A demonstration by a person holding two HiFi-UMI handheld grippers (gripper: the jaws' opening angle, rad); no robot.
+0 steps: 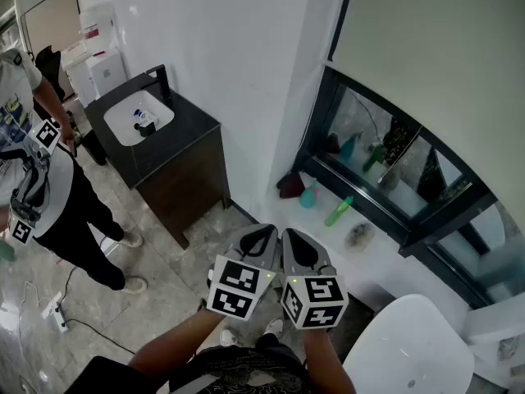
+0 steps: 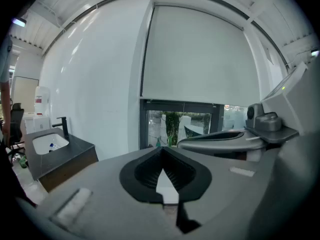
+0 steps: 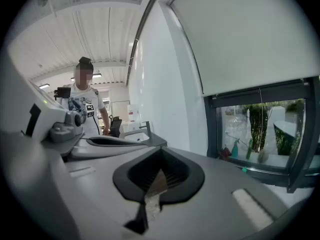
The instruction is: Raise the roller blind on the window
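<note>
Pressing together with nothing between them, the jaws of the left gripper [image 2: 162,151] meet at their tips in the left gripper view, and the right gripper [image 3: 160,154] shows the same closed, empty pair in its own view. From the head view the two grippers lie side by side, nearly touching, both aimed toward the window [image 1: 385,158], their marker cubes nearest the camera. Each gripper view catches the other tool at its edge: the right one lies along the right of the left gripper view, and the left one along the left of the right gripper view. The roller blind [image 2: 200,54] hangs well ahead of both grippers and apart from them, drawn down over most of the window, so that only a low band of glass shows beneath its bottom edge. A thin cord [image 3: 259,96] hanging below that edge shows in the right gripper view; the left gripper view does not make it out. On the sill stand a green bottle [image 1: 338,211] and a teal spray bottle [image 1: 308,194]. Only the head view shows the white chair [image 1: 410,351] at lower right and the power strip [image 1: 53,312] on the floor. A dark cabinet [image 1: 176,167] with a white basin [image 1: 138,117] stands against the wall at left, a person [image 1: 41,179] beside it.
</note>
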